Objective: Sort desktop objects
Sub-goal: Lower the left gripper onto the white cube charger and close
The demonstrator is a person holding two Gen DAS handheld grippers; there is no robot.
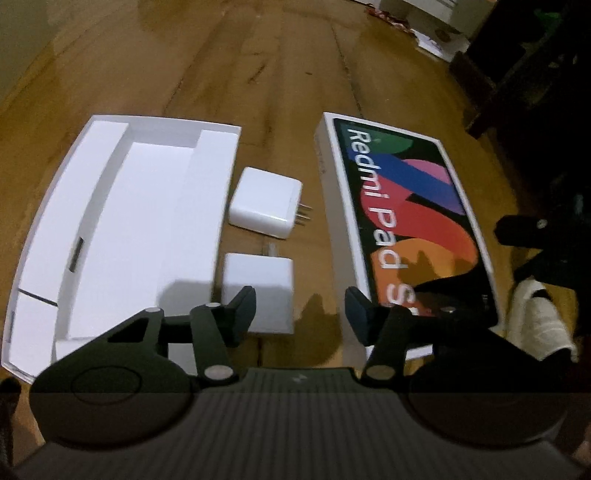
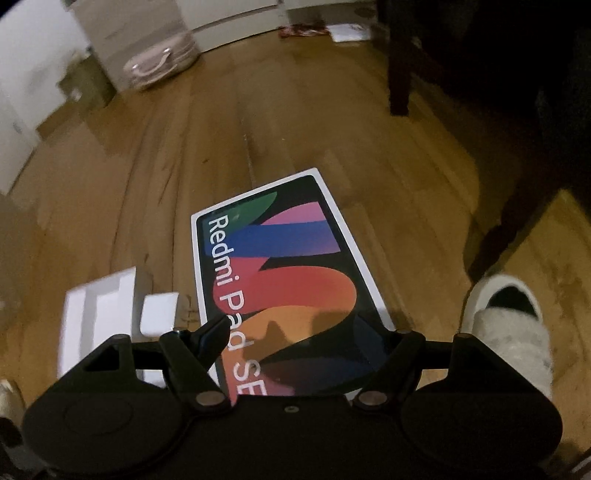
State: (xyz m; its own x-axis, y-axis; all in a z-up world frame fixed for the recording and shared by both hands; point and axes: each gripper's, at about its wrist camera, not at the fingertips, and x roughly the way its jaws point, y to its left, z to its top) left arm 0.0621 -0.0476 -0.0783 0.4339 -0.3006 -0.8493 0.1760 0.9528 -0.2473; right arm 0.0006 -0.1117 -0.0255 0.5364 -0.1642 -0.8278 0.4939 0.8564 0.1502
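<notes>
Charger [image 1: 258,291] just ahead between open left tongs [image 1: 301,314].

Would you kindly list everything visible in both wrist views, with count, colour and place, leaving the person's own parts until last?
Open box tray: one, white, on the wood floor, left in the left wrist view.
Chargers: two, white, between tray and lid; far one has prongs toward the lid, near one sits ahead of the left claw.
Redmi Pad SE lid: one, white-edged with multicoloured print, lying flat to the right.
Wood floor: brown planks.
Handbag: one, pale pink, far left in the right wrist view.
Dark furniture leg: one, far right.
Papers: white, far floor.
Slipper: one, white and fluffy, right of the lid.
Left claw: black, open, empty.
Right claw: black, open, over the lid.
</notes>
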